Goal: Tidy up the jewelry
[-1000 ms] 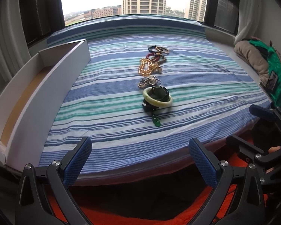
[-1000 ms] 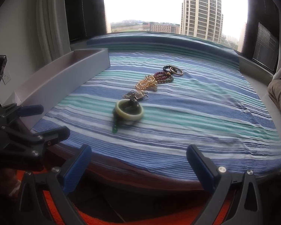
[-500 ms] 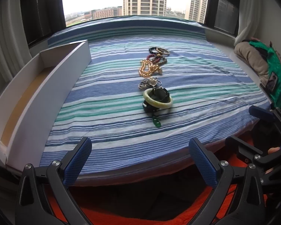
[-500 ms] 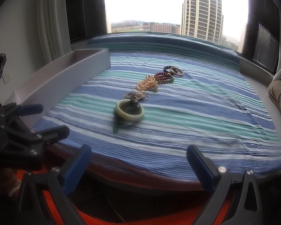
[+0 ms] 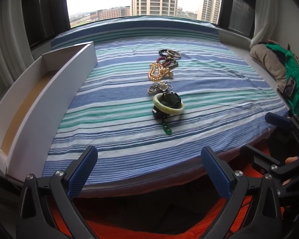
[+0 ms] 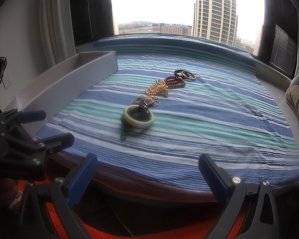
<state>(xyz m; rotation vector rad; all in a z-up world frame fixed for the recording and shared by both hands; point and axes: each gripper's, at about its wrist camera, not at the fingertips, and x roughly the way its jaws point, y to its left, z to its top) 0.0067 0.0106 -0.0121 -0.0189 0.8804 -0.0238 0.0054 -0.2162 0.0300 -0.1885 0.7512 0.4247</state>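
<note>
Jewelry lies in a row on the striped cloth (image 5: 119, 119). Nearest is a pale jade bangle (image 5: 168, 104) resting on a dark watch, with a green pendant (image 5: 166, 128) in front. Behind come silver charms (image 5: 159, 87), a gold bead chain (image 5: 158, 72), dark red beads (image 5: 166, 61) and a gold bangle (image 5: 173, 53). The jade bangle (image 6: 137, 116) and gold chain (image 6: 156, 88) also show in the right wrist view. A long white open box (image 5: 49, 99) stands at the left. My left gripper (image 5: 149, 171) and right gripper (image 6: 147, 176) are open and empty, at the near edge.
The long box (image 6: 69, 83) borders the cloth's left side. A beige and green bundle (image 5: 277, 67) lies at the right. Orange fabric (image 5: 139, 227) is below the near edge. The right gripper shows at the right of the left wrist view (image 5: 277, 159).
Both grippers have drifted slightly forward toward the cloth. The jewelry has not moved.
</note>
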